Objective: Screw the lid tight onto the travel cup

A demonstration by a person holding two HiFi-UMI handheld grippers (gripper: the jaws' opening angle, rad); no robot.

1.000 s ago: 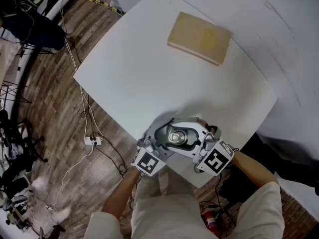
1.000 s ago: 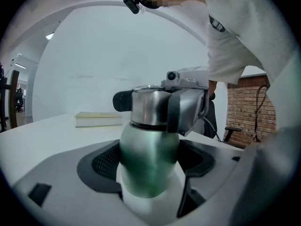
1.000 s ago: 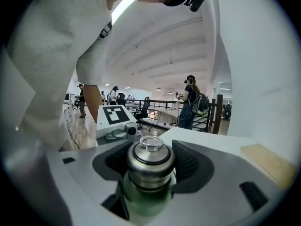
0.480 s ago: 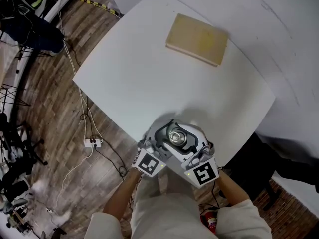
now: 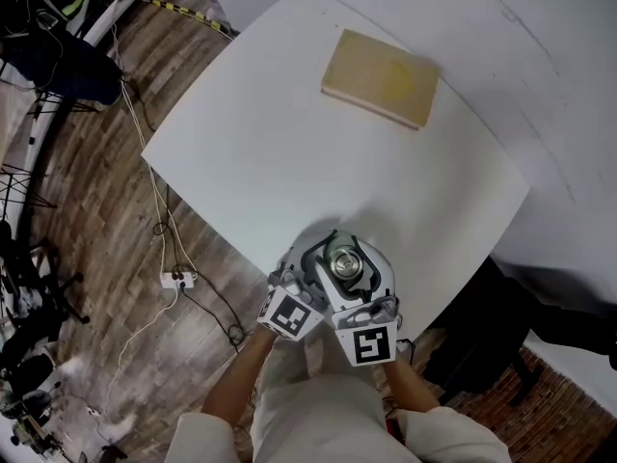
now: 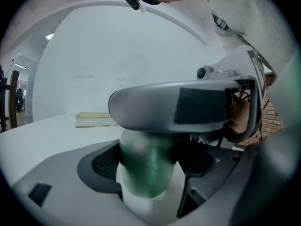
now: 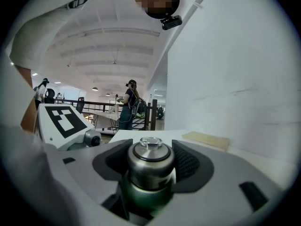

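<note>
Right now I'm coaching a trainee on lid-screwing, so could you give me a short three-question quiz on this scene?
1. True or false: the metal lid sits on top of the travel cup.
2. What lies on the white table, away from the grippers? A a tan book; B a plate; C a screwdriver.
3. Fill in: the cup's green body is gripped by the ____ gripper.
Key: 1 true; 2 A; 3 left. The left gripper holds the body, and the right gripper holds the lid.
</note>
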